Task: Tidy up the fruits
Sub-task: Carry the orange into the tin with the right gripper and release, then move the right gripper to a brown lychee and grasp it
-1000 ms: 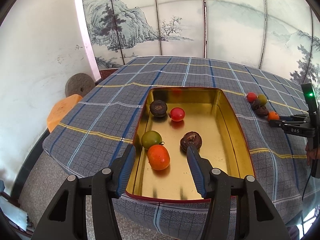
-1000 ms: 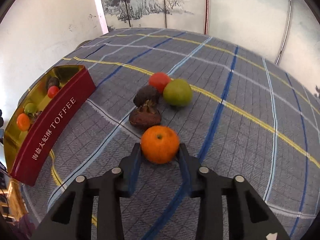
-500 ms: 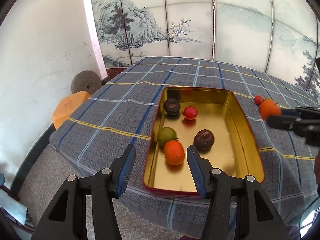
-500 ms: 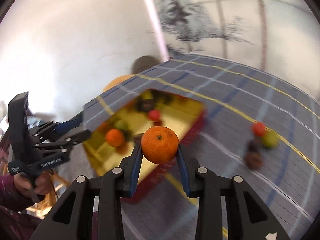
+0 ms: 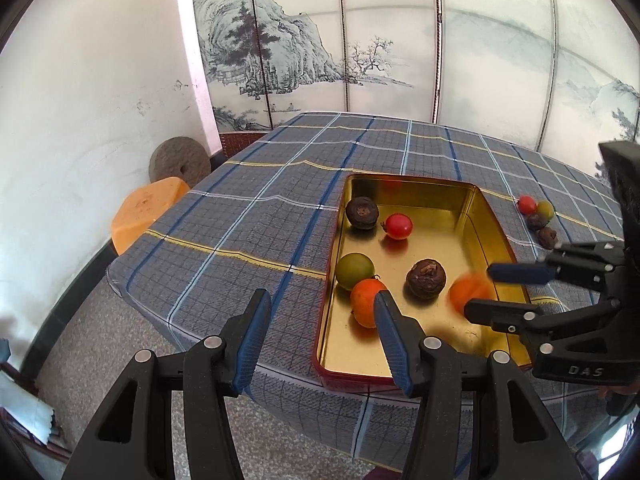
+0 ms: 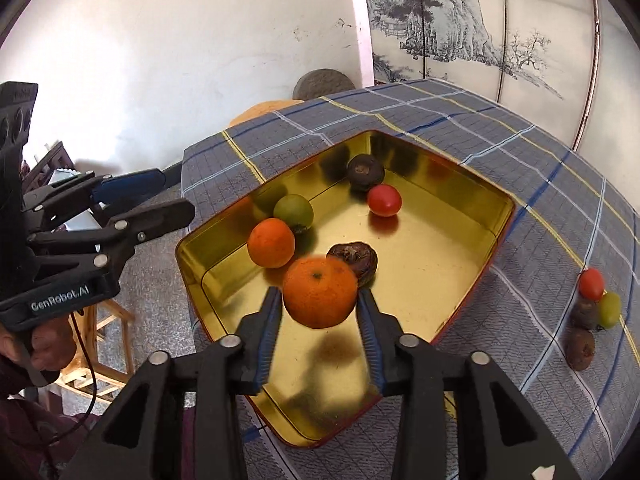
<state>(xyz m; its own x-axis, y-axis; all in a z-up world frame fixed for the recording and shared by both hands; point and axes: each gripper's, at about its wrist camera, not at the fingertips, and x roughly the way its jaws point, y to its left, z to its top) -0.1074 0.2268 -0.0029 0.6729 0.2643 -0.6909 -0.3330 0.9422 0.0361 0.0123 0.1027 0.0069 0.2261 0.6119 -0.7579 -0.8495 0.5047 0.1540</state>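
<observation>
Five fruits lie inside the shiny gold metal tin [image 6: 472, 184] — the right gripper [image 6: 320, 320], over it, looks spread around a round orange tangerine [image 6: 320, 298]. Next, pull away. The left gripper [image 5: 320, 320] gapes empty.

The tabletop [image 5: 256, 216] wears a grey-blue plaid cloth crossed by dark blue, pale blue and yellow lines. The tin [image 6: 472, 184] is shiny gold inside with a red outer wall. In it lie two dark brown fruits [image 5: 362, 213], a red tomato [image 5: 399, 226], a green fruit [image 5: 354, 271] and an orange one [image 5: 363, 305]. The mandarin [image 6: 320, 298] is bright orange. The fingers [image 6: 267, 322] are black with blue pads. The screen [image 5: 304, 40] carries a grey-blue ink landscape on white.
</observation>
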